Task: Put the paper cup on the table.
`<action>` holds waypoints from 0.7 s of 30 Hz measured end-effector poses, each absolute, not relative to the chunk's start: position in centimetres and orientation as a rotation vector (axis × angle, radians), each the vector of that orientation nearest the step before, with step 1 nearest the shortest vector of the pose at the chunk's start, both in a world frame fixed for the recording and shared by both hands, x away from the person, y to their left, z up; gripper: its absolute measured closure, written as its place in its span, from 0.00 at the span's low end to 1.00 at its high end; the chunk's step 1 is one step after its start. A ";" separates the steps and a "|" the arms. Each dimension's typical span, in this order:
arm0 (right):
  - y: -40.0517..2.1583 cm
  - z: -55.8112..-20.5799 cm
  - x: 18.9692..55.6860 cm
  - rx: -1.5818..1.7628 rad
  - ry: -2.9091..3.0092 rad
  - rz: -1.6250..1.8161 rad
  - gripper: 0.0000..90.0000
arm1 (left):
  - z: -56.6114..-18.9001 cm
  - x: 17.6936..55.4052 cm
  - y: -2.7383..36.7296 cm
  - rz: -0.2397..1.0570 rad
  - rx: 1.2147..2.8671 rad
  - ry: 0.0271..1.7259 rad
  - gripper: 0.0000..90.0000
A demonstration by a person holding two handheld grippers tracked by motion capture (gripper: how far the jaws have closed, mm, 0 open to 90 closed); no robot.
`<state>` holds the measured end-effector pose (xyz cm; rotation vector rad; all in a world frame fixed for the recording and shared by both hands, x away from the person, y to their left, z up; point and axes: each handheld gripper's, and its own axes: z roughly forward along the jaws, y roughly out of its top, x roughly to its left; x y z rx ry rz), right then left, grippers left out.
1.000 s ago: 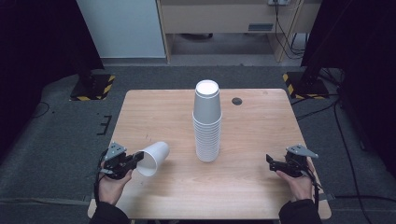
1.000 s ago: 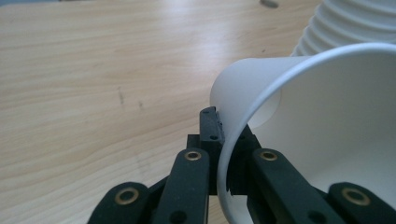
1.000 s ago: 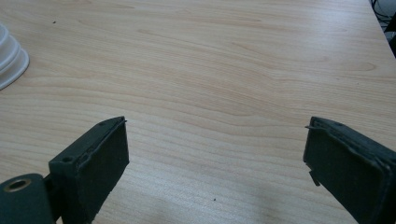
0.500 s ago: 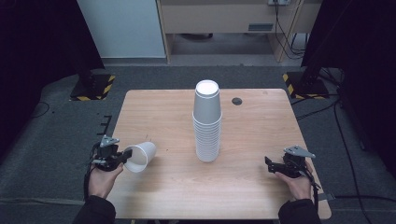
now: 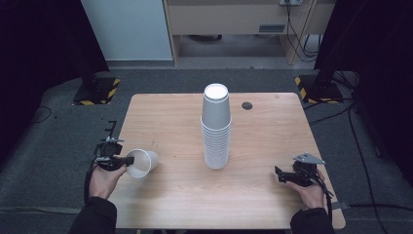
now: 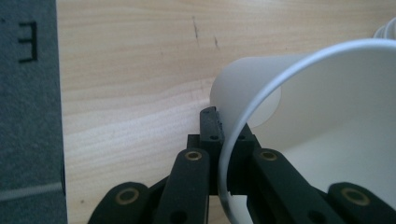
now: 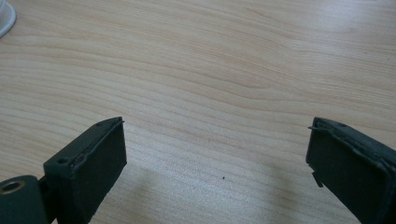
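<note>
A tall stack of white paper cups (image 5: pixel 216 127) stands upside down in the middle of the wooden table (image 5: pixel 180 200). My left gripper (image 5: pixel 127 160) sits at the table's left edge, shut on the rim of a single white cup (image 5: pixel 143 162) that lies on its side with its mouth toward the gripper. In the left gripper view the jaws pinch the cup (image 6: pixel 322 116) wall at its rim. My right gripper (image 5: pixel 278 175) rests low over the table's right front part, open, with bare wood between its jaws (image 7: pixel 215 158).
A small dark round disc (image 5: pixel 247 105) lies near the table's far edge, right of the stack. Grey carpet surrounds the table. Yellow-black striped stand bases (image 5: pixel 95 92) sit on the floor at the back left and back right.
My left gripper has drawn the single cup leftward to the table's left edge. The right gripper has hardly moved.
</note>
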<state>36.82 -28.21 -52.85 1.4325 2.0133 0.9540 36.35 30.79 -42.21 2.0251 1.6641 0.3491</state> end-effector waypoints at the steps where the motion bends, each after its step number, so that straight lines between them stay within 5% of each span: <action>1: -28.2 -52.9 36.8 1.429 2.016 0.951 0.06 | -42.2 36.6 30.8 0.323 2.037 1.682 0.97; 21: -28.2 -53.7 36.9 1.460 2.080 0.911 0.06 | -42.9 39.5 30.4 0.122 2.113 1.858 0.97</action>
